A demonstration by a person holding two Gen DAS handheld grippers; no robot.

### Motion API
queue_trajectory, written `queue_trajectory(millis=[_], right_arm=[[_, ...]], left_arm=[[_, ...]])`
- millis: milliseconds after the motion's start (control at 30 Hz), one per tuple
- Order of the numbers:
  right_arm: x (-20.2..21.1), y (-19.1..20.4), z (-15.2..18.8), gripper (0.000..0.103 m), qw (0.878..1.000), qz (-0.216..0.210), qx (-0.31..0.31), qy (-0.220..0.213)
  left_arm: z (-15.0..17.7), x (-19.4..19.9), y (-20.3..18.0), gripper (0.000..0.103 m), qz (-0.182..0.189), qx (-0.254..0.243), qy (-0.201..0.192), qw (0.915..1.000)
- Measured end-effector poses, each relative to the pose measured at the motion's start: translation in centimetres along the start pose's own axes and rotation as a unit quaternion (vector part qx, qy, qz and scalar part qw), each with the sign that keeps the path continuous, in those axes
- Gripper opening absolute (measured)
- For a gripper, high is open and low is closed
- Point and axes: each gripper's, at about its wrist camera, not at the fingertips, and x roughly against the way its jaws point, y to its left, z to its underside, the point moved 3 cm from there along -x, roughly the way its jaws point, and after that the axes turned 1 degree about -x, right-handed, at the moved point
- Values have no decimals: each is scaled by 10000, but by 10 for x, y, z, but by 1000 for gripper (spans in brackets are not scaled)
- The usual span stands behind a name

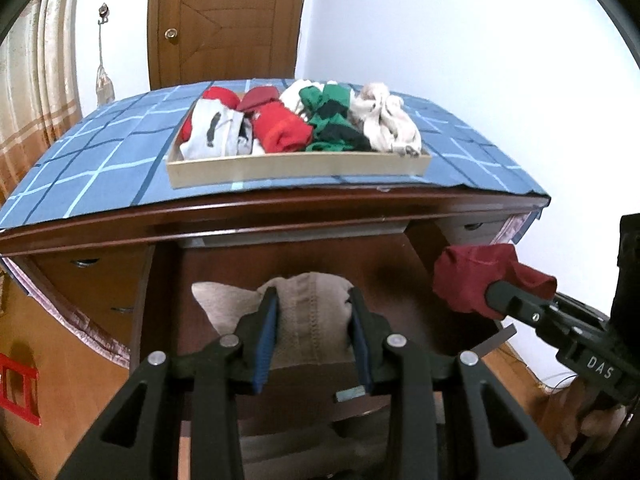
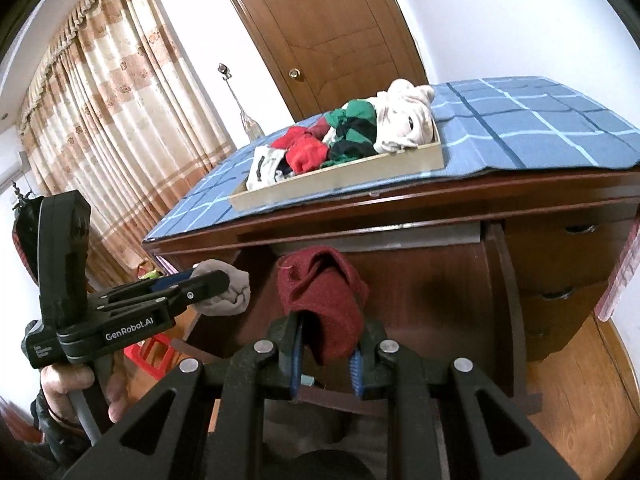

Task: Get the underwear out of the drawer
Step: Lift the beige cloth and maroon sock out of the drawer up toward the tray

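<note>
Pinching a beige underwear (image 1: 308, 312), the left gripper (image 1: 314, 300) hangs over the open drawer (image 1: 280, 256); the right gripper (image 2: 328, 340) squeezes dark red underwear (image 2: 320, 296)

Bright, even room light, white wall (image 1: 440, 40) nearly blown out, strong fisheye bending and dark vignetted corners.

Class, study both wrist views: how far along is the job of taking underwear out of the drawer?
Done: a wooden tray on the blue cloth already holds several folded pieces. In hand: the left gripper clamps a beige piece; the right gripper clamps a dark red piece. Left: setting both down; the drawer's inside is not visible.
</note>
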Motion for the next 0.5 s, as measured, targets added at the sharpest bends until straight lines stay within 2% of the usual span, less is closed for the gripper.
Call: queue_trajectory(millis=[500], right_arm=[[-2,7,-22,21,9994,-116,-57,-306]], left_arm=[[-20,-7,5,32,89,135,-176,9997]])
